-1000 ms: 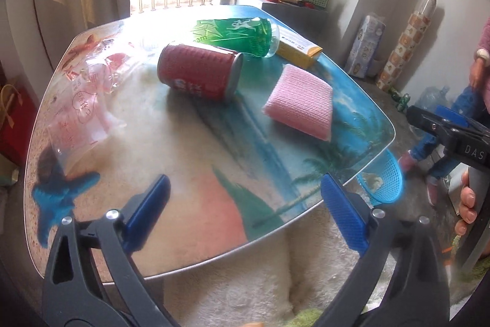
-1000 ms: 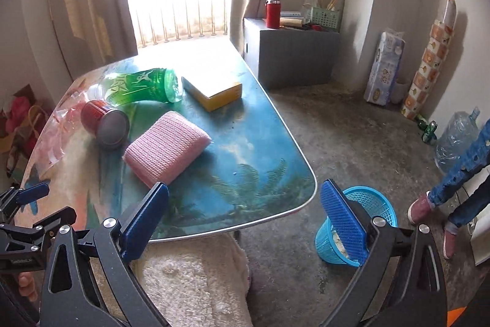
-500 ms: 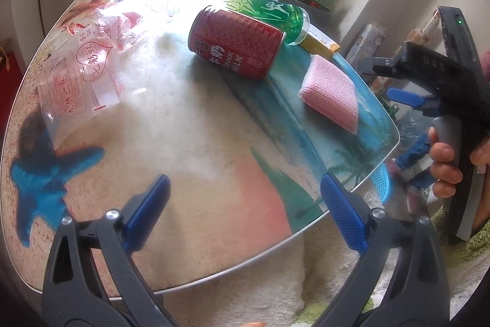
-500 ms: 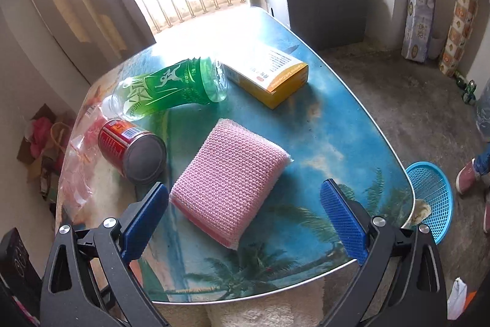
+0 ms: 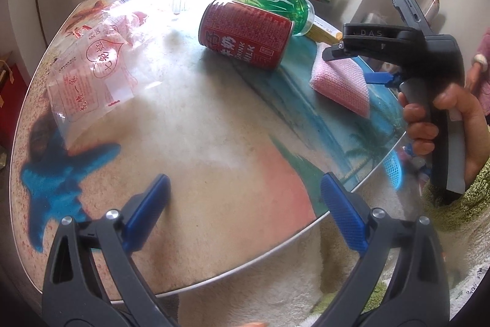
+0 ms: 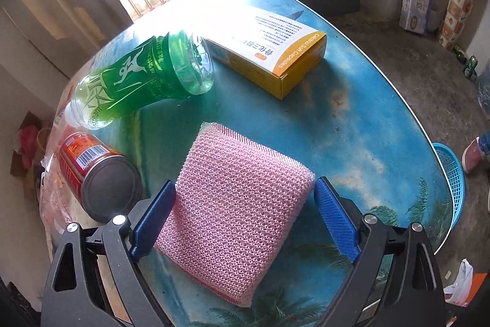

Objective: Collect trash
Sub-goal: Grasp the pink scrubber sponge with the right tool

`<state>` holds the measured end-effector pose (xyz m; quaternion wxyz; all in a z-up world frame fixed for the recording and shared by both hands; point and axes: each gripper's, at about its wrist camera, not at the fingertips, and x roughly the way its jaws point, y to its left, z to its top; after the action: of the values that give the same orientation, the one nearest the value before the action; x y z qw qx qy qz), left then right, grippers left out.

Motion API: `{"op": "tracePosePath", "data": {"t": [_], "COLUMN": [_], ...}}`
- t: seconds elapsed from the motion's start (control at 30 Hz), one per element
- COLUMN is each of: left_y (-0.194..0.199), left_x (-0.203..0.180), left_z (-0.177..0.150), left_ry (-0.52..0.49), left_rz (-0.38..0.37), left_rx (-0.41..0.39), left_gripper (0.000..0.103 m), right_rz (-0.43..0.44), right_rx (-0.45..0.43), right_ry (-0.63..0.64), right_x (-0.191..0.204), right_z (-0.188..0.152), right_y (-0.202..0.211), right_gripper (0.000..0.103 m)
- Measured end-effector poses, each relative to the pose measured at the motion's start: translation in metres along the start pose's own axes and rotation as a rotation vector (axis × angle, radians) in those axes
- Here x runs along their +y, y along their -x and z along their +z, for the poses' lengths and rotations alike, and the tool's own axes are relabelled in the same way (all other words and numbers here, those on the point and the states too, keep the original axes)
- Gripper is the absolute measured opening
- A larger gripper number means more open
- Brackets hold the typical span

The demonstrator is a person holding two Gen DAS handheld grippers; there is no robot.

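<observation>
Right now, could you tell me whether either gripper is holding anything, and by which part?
Nothing is held yet. The right gripper is closing around the pink sponge; the left gripper is open and empty.

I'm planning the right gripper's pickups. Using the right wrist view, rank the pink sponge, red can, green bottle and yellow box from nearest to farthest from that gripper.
1. Pink sponge: between the closing jaws of the right gripper, centre.
2. Red can: lying just left of the sponge.
3. Green bottle: on its side, beyond the can, upper left.
4. Yellow box: farthest back, upper right; close to the bottle's rank.
</observation>
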<state>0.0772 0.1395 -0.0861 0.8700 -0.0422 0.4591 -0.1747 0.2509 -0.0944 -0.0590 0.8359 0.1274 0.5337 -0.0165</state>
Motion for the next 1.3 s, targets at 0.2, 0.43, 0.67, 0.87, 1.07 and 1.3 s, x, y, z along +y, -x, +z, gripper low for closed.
{"op": "tracePosePath", "data": {"t": [0.2,0.43,0.67,0.87,1.07,1.3], "left_y": [-0.002,-0.002,0.000,0.003,0.017,-0.028], "left_x": [-0.001,0.005,0.010,0.008,-0.042,-0.086], "left_z": [0.005,0.008,0.008,0.013,0.039,0.079], "left_ry": [0.009,0.050,0.089,0.106,-0.128,-0.265], "left_rz": [0.001,-0.025,-0.055,-0.036,-0.067,-0.125], "left_rx": [0.021,0.027,0.016,0.022,-0.080,-0.003], "left_gripper": [0.094,0.094,0.095,0.094,0.094,0.094], "right_rz": [0.040,0.168,0.255,0.295,0.188,0.149], "right_rx": [0.011,0.040,0.022,-0.002,-0.054,-0.108], "right_ry": [0.084,0.266,0.165,0.079,0.133,0.104], "right_x": [0.008,0.031,0.004,-0.023,-0.030,-0.055], "right_z": [-0.018,-0.051,-0.044,-0.040,-0.048,-0.053], "right_y": [0.013,0.025,0.033,0.041,0.055,0.076], "right_gripper": [0.083,0.082,0.082,0.082,0.082,0.082]}}
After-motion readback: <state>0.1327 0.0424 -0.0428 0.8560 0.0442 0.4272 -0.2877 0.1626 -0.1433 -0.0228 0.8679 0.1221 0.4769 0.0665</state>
